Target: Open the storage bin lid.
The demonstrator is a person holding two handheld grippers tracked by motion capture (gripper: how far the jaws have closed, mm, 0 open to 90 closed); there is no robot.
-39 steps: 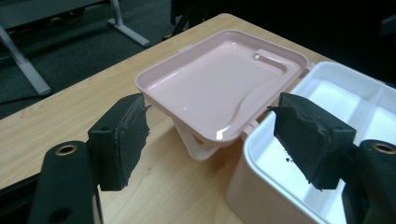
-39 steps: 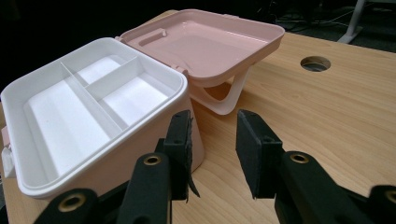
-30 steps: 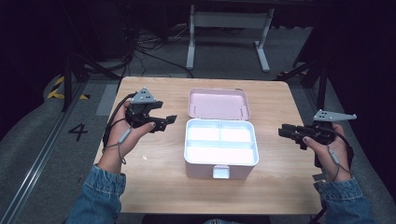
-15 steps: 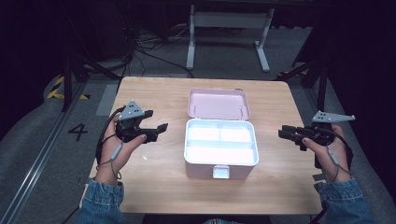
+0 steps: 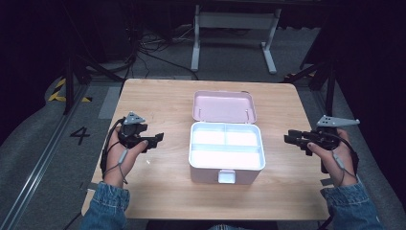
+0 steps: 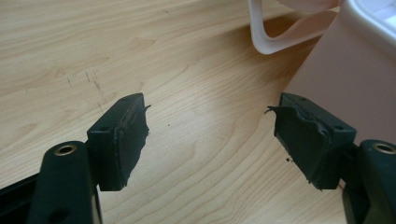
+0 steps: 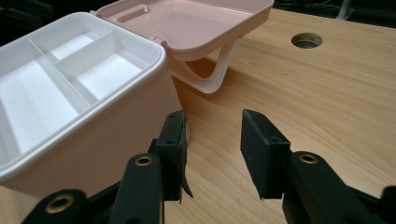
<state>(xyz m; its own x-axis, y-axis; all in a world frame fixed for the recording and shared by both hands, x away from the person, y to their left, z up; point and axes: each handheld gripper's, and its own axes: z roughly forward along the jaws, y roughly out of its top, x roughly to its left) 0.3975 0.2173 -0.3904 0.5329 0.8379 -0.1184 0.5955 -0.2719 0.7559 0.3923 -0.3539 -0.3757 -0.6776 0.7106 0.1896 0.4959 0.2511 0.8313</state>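
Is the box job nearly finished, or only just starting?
Early or in between, I'd guess. Done: the pink box is open, its lid folded back, its white tray empty. In hand: nothing; the left gripper and right gripper flank the box, both open. Left: probably filling or closing it.

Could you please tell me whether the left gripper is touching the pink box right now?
Apart. In the high view, bare table lies between the left gripper and the box.

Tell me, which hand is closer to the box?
Left, probably. The left gripper sits nearer the box; the right gripper is farther from it. Both are open and empty.
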